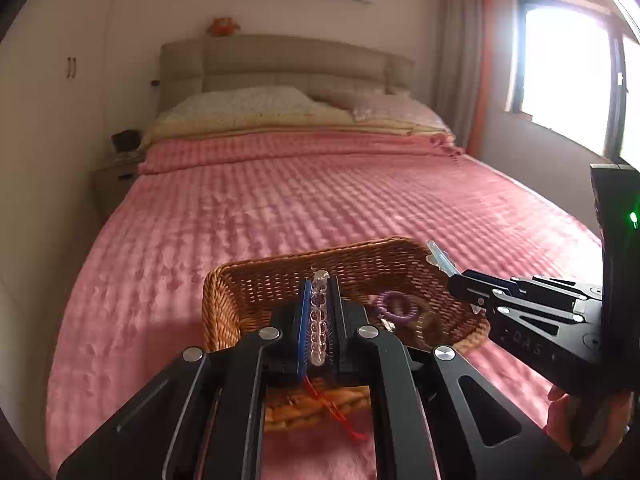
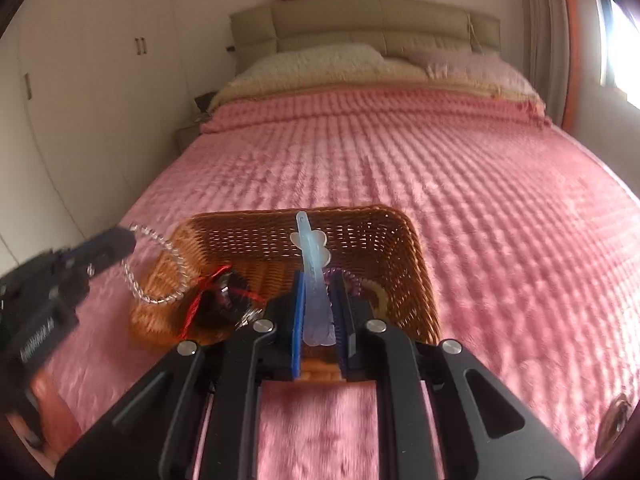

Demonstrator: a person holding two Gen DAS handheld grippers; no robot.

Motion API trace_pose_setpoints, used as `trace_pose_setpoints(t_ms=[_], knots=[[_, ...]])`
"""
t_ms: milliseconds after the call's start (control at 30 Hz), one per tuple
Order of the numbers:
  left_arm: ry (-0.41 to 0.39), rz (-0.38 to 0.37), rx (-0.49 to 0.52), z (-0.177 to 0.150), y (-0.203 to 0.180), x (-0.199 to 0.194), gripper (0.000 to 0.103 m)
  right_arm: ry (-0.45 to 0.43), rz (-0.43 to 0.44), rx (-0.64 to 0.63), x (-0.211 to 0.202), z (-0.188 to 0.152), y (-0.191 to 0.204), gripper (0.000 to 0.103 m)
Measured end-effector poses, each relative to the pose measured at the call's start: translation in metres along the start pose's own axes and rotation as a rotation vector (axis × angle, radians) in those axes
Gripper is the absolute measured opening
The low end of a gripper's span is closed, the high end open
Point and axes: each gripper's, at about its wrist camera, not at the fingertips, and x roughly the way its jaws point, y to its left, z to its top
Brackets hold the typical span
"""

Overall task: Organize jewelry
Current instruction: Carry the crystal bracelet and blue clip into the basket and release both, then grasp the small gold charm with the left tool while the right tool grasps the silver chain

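Observation:
A wicker basket [image 1: 248, 280] [image 2: 416, 264] sits on the pink bedspread. My left gripper [image 1: 319, 292] is shut on a clear bead bracelet [image 1: 319, 316] and holds it over the basket's near side; in the right wrist view the bracelet [image 2: 160, 268] hangs as a loop from the left gripper [image 2: 120, 242]. My right gripper [image 2: 318, 292] is shut on a pale blue flower hair clip [image 2: 312, 256] above the basket; the clip also shows in the left wrist view [image 1: 440, 258]. A purple bead bracelet [image 1: 396, 305] and a dark item with red cord [image 2: 216, 292] lie inside.
The pink bedspread [image 1: 280, 200] spreads all around the basket. Pillows [image 1: 248, 104] and a padded headboard are at the far end. A nightstand [image 1: 116, 176] stands at the left of the bed, a window [image 1: 568, 76] at the right.

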Motion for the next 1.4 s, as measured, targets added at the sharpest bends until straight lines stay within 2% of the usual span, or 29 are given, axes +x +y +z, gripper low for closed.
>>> trace_pose_setpoints(t_ms=[133,233,467,500,633,833,967,1100,1233,1300,1400], knots=[[0.04,0.039,-0.022,-0.006,0.007,0.028,0.006,0.084,0.009,0.024,0.04,0.003,-0.007,0.011],[0.081,0.059,-0.002,-0.012,0.012,0.046,0.006,0.164,0.05,0.033,0.065,0.002,-0.012,0.011],[0.116,0.046,-0.015,-0.019,0.02,0.057,0.007,0.172,0.061,0.037,0.074,0.002,-0.007,0.012],[0.102,0.049,-0.01,-0.019,0.021,0.053,0.009,0.179,0.082,0.039,0.073,0.002,-0.007,0.012],[0.048,0.044,-0.015,-0.015,0.02,0.024,0.043,0.161,0.098,0.032,0.055,0.002,-0.006,0.015],[-0.006,0.029,-0.042,-0.015,0.025,-0.033,0.042,0.101,0.127,-0.025,0.0,-0.013,0.008,0.016],[-0.042,0.02,-0.055,-0.03,0.029,-0.08,0.042,0.06,0.163,-0.072,-0.041,-0.036,0.023,0.017],[-0.048,0.023,-0.082,-0.059,0.036,-0.117,0.041,0.058,0.209,-0.098,-0.059,-0.061,0.036,0.019],[0.008,0.034,-0.132,-0.1,0.045,-0.125,0.041,0.079,0.211,-0.136,-0.052,-0.09,0.046,0.033],[0.057,0.02,-0.163,-0.121,0.053,-0.119,0.041,0.11,0.221,-0.148,-0.04,-0.104,0.049,0.035],[0.142,-0.027,-0.222,-0.153,0.063,-0.103,0.031,0.137,0.184,-0.196,-0.023,-0.125,0.058,0.035]])
